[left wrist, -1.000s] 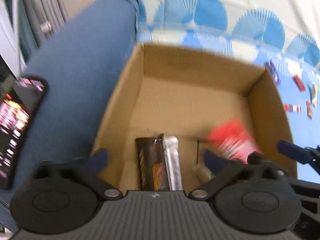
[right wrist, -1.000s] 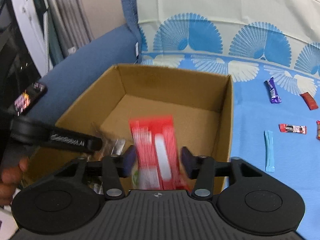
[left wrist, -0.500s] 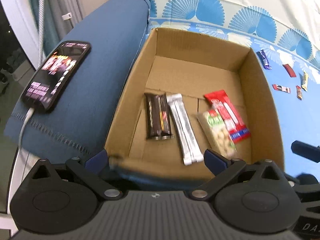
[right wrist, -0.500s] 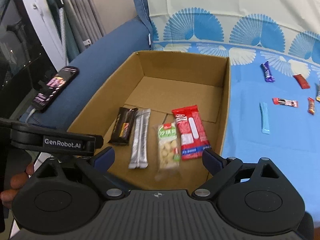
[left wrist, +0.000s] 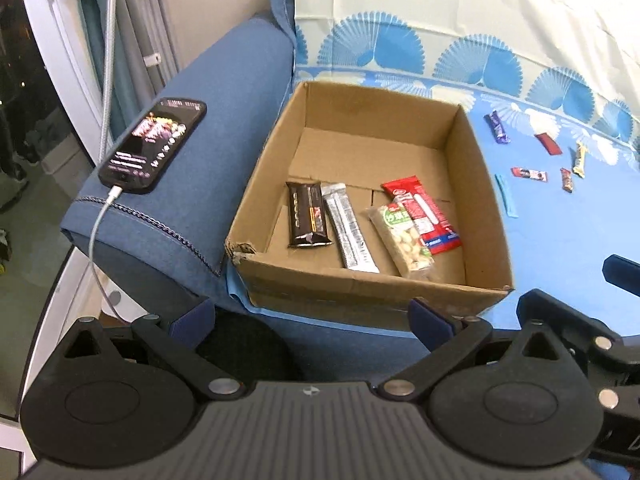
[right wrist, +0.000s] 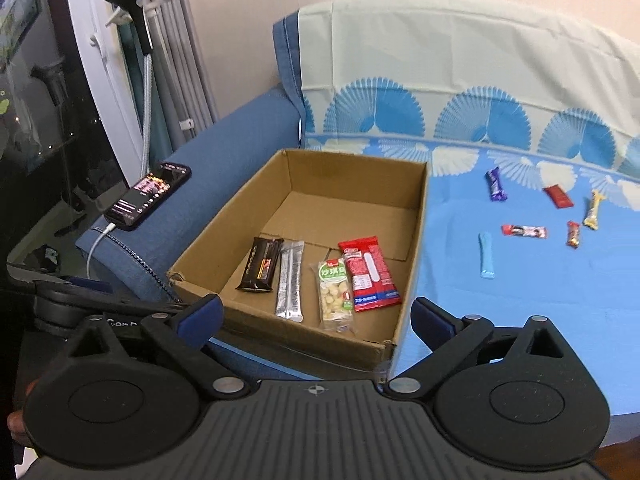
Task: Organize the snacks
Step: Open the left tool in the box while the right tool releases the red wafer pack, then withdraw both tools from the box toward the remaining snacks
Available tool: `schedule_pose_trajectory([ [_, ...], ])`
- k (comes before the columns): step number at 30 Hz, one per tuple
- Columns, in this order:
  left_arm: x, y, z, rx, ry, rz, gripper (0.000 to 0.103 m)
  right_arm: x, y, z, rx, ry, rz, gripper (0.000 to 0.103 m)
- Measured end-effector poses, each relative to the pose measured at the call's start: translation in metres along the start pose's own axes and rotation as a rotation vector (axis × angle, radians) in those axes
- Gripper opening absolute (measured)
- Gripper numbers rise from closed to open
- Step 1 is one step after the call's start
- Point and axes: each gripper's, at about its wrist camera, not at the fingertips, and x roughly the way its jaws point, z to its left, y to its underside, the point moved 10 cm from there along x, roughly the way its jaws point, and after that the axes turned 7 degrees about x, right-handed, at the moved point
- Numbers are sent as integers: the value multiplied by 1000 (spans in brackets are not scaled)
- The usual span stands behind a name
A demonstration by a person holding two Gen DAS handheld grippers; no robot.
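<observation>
Four snack packets lie side by side on the floor of the open brown cardboard box [right wrist: 416, 216], toward its near end: a dark brown chocolate bar wrapper [right wrist: 259, 265], a silver foil stick pack [right wrist: 291, 280], a clear bag of pale nuts with a green label [right wrist: 334, 289] and a flat red wafer packet [right wrist: 370, 268], which touches the nut bag's right edge. The box sits on a sofa seat covered with a blue fan-patterned cloth [right wrist: 520, 288], against the blue armrest where a black smartphone [right wrist: 149, 194] rests on its charging cable.

Six loose snacks remain on the cloth, right of the box: a pale blue stick sachet [right wrist: 485, 255], a red and black mini bar [right wrist: 524, 231], a purple wrapped candy bar [right wrist: 496, 185], a small red packet [right wrist: 557, 197], a little brown and red candy [right wrist: 573, 234] and a yellow twisted wrapper [right wrist: 593, 209].

The right hand-held gripper [right wrist: 316, 316] is spread wide and holds nothing; the left hand-held gripper [left wrist: 310, 320] is likewise released and empty, hovering before the box's near wall. The sorting looks partly done. The blue sachet is probably next: it lies forward and to the right of the right gripper, the nearer of the two, with its long axis running away from the camera, so the fingers would close across its narrow width.
</observation>
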Motion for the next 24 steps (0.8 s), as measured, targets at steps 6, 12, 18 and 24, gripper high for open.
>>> schedule_pose_trajectory([
  [6, -26, 1, -5, 5, -6, -57, 103, -25, 2, 1, -11, -2, -50, 100],
  [12, -43, 3, -6, 11, -10, -90, 103, -40, 2, 4, -12, -5, -87, 101],
  [18, -51, 2, -6, 13, -11, -110, 103, -48, 2, 6, -15, -7, -106, 101],
  [24, -51, 2, -6, 16, -11, -109, 103, -51, 2, 5, -22, -3, -116, 102],
])
